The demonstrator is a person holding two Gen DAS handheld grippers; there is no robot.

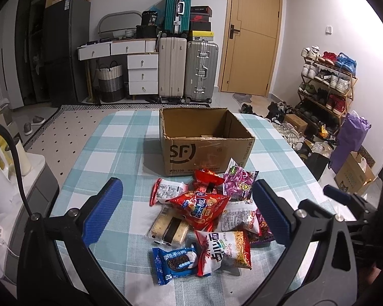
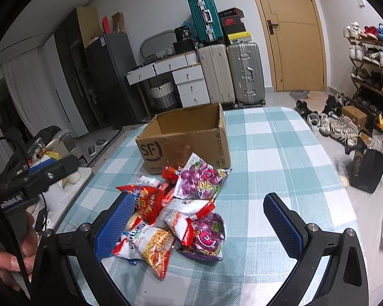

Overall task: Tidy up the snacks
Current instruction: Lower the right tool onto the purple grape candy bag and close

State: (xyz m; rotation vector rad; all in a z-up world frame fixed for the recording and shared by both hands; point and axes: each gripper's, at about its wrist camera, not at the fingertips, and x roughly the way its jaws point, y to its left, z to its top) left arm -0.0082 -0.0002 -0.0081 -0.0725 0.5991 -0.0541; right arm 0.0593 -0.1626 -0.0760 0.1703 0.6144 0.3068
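Observation:
A heap of snack packets lies on the checked tablecloth (image 1: 120, 148) in front of an open cardboard box (image 1: 204, 153) marked SF. In the left wrist view I see a red chip bag (image 1: 201, 207), a blue cookie pack (image 1: 175, 261), a noodle packet (image 1: 224, 251), a cracker pack (image 1: 168, 228) and a purple candy bag (image 1: 238, 182). My left gripper (image 1: 189, 209) stands open, hovering above the heap. In the right wrist view my right gripper (image 2: 201, 221) is open too, over the purple candy bag (image 2: 199, 178), noodle packet (image 2: 150, 248) and box (image 2: 186, 140).
The box (image 2: 191, 119) looks nearly empty inside. Bare cloth (image 2: 280, 153) stretches to the right of the heap. A hand (image 2: 15, 250) holds the other gripper at the left edge. Suitcases (image 1: 189, 68), drawers (image 1: 143, 74) and a shoe rack (image 1: 326, 84) stand beyond the table.

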